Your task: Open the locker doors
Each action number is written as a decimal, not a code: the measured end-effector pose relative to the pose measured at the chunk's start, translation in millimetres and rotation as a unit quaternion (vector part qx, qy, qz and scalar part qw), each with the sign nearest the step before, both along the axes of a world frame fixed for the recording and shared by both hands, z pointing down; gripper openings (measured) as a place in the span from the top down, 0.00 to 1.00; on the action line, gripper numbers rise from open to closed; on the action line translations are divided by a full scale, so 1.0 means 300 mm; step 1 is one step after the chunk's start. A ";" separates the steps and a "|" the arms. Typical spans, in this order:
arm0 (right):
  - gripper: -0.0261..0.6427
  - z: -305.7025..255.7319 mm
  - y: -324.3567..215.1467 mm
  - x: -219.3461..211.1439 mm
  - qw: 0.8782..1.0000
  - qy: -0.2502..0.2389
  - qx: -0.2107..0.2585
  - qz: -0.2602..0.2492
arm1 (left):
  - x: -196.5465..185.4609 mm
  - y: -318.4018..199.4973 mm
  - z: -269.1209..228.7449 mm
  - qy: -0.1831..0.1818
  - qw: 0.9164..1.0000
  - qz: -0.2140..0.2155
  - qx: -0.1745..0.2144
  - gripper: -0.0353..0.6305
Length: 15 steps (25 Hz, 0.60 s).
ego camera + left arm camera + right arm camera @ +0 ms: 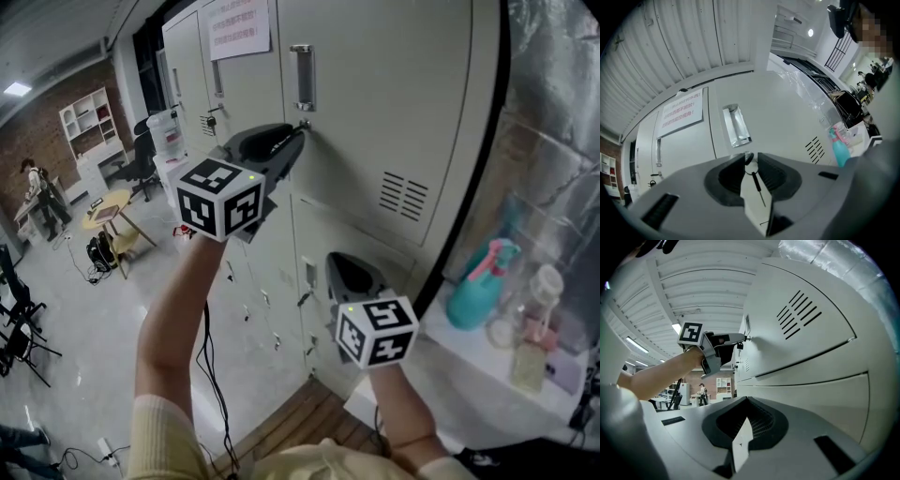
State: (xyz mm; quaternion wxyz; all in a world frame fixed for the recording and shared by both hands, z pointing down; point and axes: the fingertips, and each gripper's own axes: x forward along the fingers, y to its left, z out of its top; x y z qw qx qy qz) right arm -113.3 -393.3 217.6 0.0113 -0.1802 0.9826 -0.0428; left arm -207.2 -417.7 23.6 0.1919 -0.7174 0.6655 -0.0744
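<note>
Fingers (731,178) of my left gripper (750,156) are drawn in narrow and pinch the head of the small key (749,160) in the lock, while the fingers (761,423) of my right gripper (746,401) are pressed together with nothing between them. Before me stands the bank of grey lockers (450,56), every door that I can see lying flush. My left arm is raised to the upper locker door (394,94), and my right gripper hangs lower, just in front of the lower locker door (314,230); whether it touches the metal I cannot tell. To the right, a white ledge (450,349) carries a teal spray bottle (478,291) and a few clear containers. A paper notice (239,26) with red print is stuck on the neighbouring door to the left. The marker cube (217,199) on my left gripper faces up towards the head camera. On the upper door, a block of vent slots (405,195) sits towards its lower right, and the recessed metal handle (737,126) stands upright just above the lock. The key sits directly below that handle, near the door's left edge. From its head hang a thin wire ring and a slim dark pin (758,187), dangling in the gap between my left fingers.
</note>
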 end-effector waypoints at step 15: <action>0.96 0.009 0.145 0.005 1.000 0.006 0.004 -0.007 | 0.056 0.184 0.001 -0.025 1.000 -0.006 0.005 0.82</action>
